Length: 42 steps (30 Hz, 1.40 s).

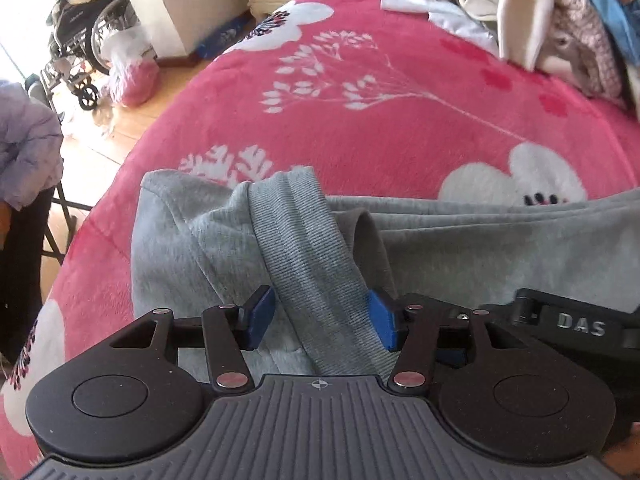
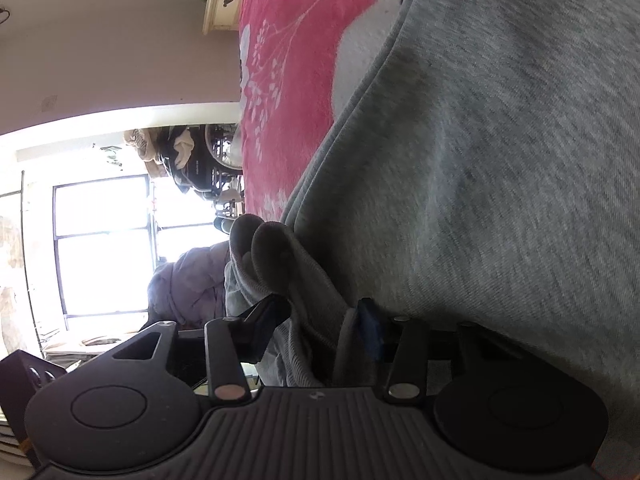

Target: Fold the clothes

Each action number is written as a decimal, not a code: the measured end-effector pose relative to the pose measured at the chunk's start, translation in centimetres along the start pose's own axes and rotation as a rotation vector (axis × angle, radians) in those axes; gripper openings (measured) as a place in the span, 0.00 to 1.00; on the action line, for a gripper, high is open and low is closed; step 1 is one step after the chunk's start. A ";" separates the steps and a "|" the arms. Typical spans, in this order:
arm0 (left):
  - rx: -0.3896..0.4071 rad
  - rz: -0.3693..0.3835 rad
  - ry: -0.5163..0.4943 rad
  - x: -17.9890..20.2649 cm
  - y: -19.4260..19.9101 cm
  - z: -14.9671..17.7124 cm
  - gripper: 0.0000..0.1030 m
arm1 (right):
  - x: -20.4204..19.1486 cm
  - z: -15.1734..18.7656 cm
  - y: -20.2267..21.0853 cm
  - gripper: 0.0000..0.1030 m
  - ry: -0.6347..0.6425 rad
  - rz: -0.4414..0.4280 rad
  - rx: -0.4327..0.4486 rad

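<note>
Grey, soft knit fabric is filling both of my wrist views: a grey fleece sweatshirt (image 1: pixel 460 248) is lying across a pink plush blanket with white flowers (image 1: pixel 360 92), just ahead of both hand-held grippers.

I am holding the left gripper (image 1: pixel 320 322) pointing steeply down at the garment. Its blue-padded fingers (image 1: pixel 262 316) are standing apart, with the ribbed grey cuff band (image 1: pixel 304 248) running up between them. I am seeing a gap on each side of the band, so I am judging it as lying between the pads, not pinched.

I am holding the right gripper (image 2: pixel 320 326) rolled onto its side, so the room is appearing tipped over. Bunched grey folds (image 2: pixel 272 256) are passing between its fingers and seem to be pressed there; I am judging this gripper as clamped on the sweatshirt, though fabric is hiding much of the far pad.

As for progress, I am reading the fold as partly made: a sleeve is lying across the body, and layered edges are stacking along the far side of the garment, but the cuff end is sitting rumpled and no tidy final shape is showing. Well beyond the left gripper, a heap of mixed unfolded clothes (image 1: pixel 540 12) is waiting on the blanket, so most of the job is looking undone.
</note>
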State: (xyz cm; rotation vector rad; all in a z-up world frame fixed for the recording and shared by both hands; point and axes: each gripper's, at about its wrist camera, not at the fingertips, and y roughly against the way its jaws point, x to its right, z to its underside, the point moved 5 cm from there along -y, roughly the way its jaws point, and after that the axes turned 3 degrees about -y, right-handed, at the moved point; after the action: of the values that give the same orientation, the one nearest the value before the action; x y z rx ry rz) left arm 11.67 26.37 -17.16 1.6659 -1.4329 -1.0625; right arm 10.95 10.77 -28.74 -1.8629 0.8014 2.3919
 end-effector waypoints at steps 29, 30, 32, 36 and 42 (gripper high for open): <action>-0.024 0.013 -0.213 -2.0 -2.8 -7.5 0.65 | -1.7 0.5 -0.5 0.13 0.211 0.098 -0.022; -0.037 -0.010 -0.232 -1.5 -3.4 -7.5 0.65 | -1.7 0.5 -0.4 0.13 0.212 0.096 -0.023; -0.057 -0.051 -0.255 -1.0 -4.4 -7.5 0.60 | -1.6 0.6 -0.2 0.13 0.212 0.091 -0.026; -0.099 -0.089 -0.196 -1.7 -5.6 -7.4 0.52 | -1.7 0.4 -0.3 0.13 0.213 0.078 -0.033; -0.078 -0.092 -0.169 -2.3 -4.7 -7.1 0.34 | -1.8 0.4 -0.3 0.13 0.220 0.059 -0.037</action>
State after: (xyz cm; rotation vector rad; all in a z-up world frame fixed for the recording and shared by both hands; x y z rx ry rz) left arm 19.91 29.28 -17.95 1.6313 -1.4118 -1.3210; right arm 11.23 11.68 -27.11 -2.1749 0.8412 2.2760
